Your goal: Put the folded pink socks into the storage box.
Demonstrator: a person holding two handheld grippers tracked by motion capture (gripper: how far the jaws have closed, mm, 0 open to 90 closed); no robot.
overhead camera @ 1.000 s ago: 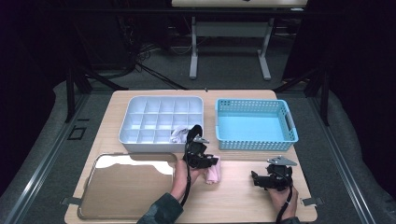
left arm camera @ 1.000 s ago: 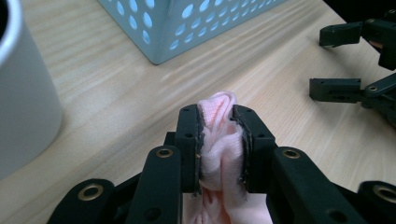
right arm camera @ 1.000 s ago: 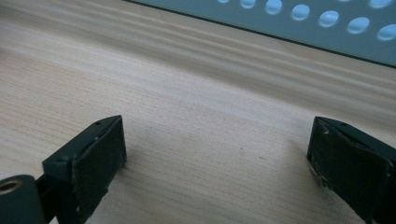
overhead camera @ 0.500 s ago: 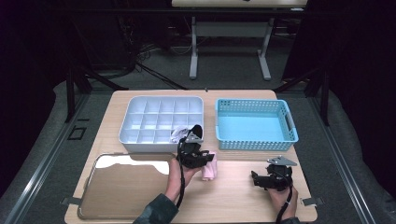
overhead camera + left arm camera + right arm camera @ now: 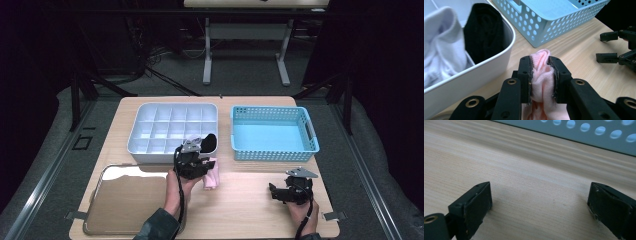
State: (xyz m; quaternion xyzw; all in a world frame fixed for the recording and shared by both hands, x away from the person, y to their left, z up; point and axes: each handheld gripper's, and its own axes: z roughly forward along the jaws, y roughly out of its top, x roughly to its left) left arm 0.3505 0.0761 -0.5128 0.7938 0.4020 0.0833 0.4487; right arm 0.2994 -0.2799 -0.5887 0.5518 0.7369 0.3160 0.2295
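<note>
- Sock [image 5: 541, 82] — pink, knitted, looks soft and light as anything, so weight isn't the issue. It's floppy, and I'd guess whatever isn't pinched just droops and drags.
- Best hold in my opinion is across a bunched or folded part, so both layers get caught at once. A single loose edge would probably slide out of the pads.
- Left gripper [image 5: 541, 75] is clamped on it right now: jaws pressed against both sides of a fold, fabric bulging out the top and hanging below.
- In the high view the sock [image 5: 212, 175] sits at the front right corner of the white divided tray [image 5: 150, 150], just off the tabletop, hanging from the left gripper [image 5: 196, 164].
- That tray already has a black sock [image 5: 484, 32] and a white sock [image 5: 444, 45] tucked in compartments — pink one is right beside its wall.
- Right gripper [image 5: 539, 207] has its jaws wide apart, nothing between them, resting low over bare table [image 5: 524, 170] near the blue basket [image 5: 272, 135].
</note>
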